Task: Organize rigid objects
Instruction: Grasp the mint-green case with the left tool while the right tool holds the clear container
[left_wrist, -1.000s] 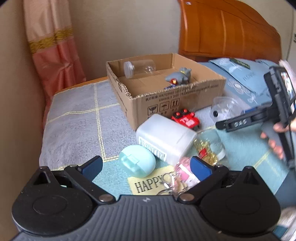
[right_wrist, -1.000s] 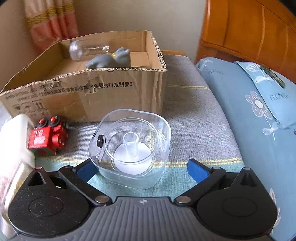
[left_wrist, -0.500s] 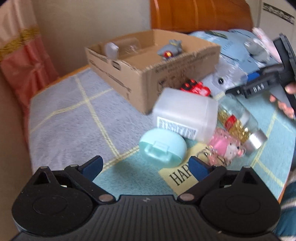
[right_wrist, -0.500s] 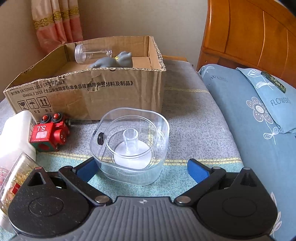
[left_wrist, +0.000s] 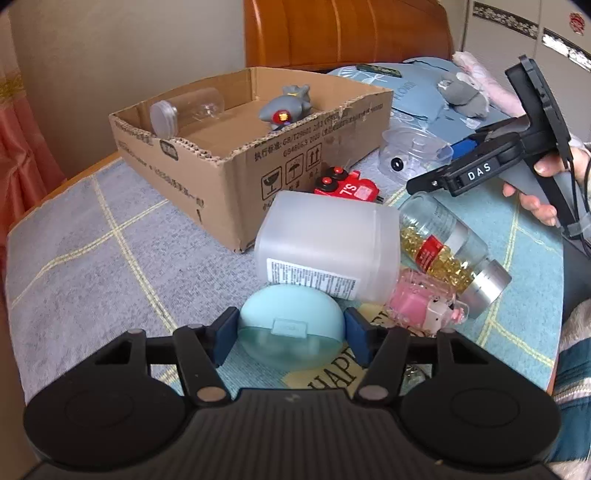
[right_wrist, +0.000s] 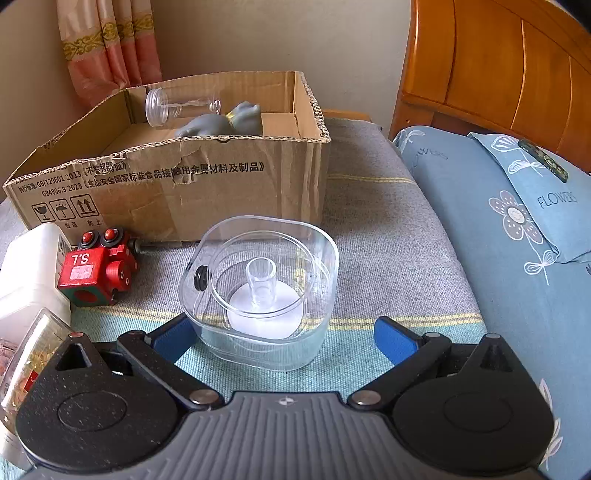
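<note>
Jaws of the left gripper (left_wrist: 290, 334) had just been closing and pinched the mint egg-shaped case (left_wrist: 291, 326) on the bed, beside the white jar (left_wrist: 328, 243). Those of the right gripper (right_wrist: 284, 338) stood spread around the clear container (right_wrist: 260, 284), before the cardboard box (right_wrist: 177, 177).

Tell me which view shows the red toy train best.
The right wrist view. There the red toy train lies in full, unobstructed, in front of the cardboard box. In the left wrist view the train is farther off, and the frosted white container hides its lower part.
</note>
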